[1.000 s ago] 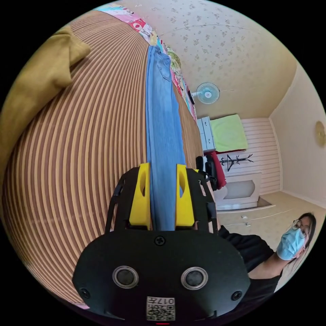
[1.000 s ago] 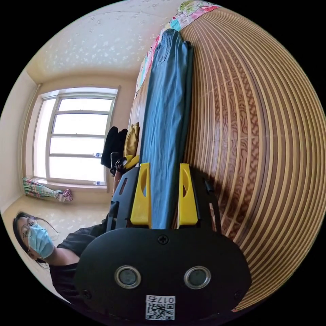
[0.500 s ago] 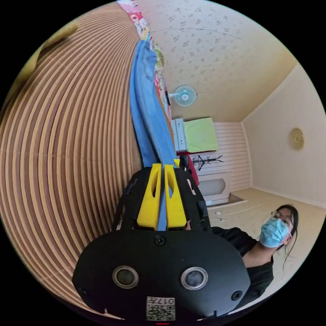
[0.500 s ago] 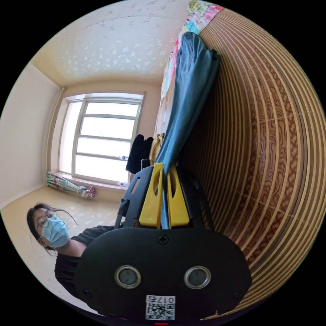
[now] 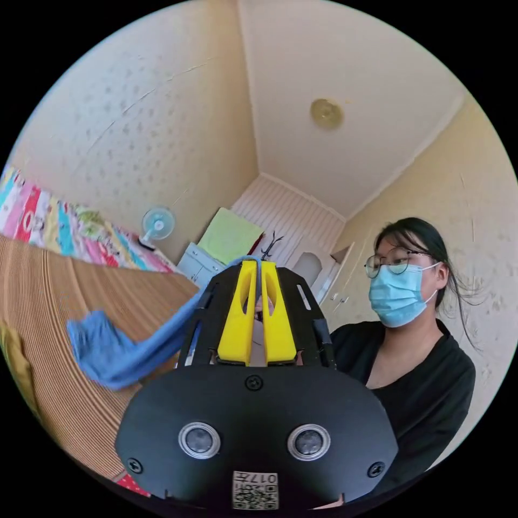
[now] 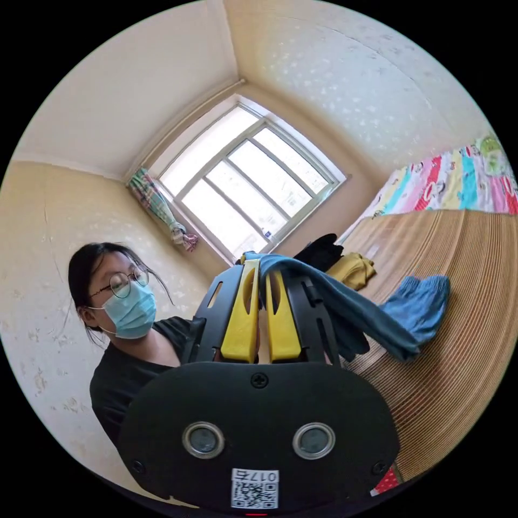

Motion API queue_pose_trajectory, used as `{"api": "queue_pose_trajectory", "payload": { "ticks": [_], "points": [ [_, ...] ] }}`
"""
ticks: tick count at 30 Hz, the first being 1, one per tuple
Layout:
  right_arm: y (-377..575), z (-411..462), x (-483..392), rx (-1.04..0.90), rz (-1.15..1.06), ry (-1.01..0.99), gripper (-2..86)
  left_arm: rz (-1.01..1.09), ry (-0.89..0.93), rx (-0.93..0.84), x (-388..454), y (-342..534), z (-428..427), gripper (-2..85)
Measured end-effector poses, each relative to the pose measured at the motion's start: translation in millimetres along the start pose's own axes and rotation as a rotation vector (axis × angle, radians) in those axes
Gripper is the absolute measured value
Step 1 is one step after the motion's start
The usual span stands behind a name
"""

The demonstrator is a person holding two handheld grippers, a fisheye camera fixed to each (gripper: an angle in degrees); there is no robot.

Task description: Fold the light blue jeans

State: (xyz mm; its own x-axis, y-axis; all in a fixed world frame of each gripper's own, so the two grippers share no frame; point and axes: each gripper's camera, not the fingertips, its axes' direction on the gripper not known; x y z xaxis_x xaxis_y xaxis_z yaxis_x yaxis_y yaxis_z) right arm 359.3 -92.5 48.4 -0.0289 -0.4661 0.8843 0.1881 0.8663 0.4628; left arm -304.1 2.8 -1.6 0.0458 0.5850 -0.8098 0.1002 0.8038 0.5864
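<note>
Left gripper view shows the light blue jeans point(image 5: 116, 353) trailing from the tips of the left gripper point(image 5: 258, 267), whose yellow jaws are closed together on the denim's edge, down to a bunched end resting on the striped mat point(image 5: 48, 302). In the right gripper view the same jeans point(image 6: 377, 318) drape from the right gripper point(image 6: 260, 265), likewise clamped on the cloth, so the garment's long axis runs away from both tools toward the mat, with a mustard garment point(image 6: 353, 268) lying beyond it. Judging by this, both grippers hold one end raised at about equal reach, and the next move likely depends on carrying that end over the end on the mat.
</note>
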Motion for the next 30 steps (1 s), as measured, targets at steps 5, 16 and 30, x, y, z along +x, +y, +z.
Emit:
{"api": "queue_pose_trajectory", "payload": {
  "ticks": [5, 16, 30],
  "points": [
    [-58, -18, -80, 0.008, -0.128, -0.017, 0.6, 0.213, -0.064, 0.074, 101, -73, 8, -1.0],
    [-147, 7, 51, -0.132, 0.301, 0.289, 0.5, -0.153, -0.415, -0.044, -42, -133, 22, -1.0],
    [-131, 49, 126, -0.191, 0.298, 0.258, 0.4, -0.354, -0.301, -0.05, -168, -67, -2, -1.0]
  ]
}}
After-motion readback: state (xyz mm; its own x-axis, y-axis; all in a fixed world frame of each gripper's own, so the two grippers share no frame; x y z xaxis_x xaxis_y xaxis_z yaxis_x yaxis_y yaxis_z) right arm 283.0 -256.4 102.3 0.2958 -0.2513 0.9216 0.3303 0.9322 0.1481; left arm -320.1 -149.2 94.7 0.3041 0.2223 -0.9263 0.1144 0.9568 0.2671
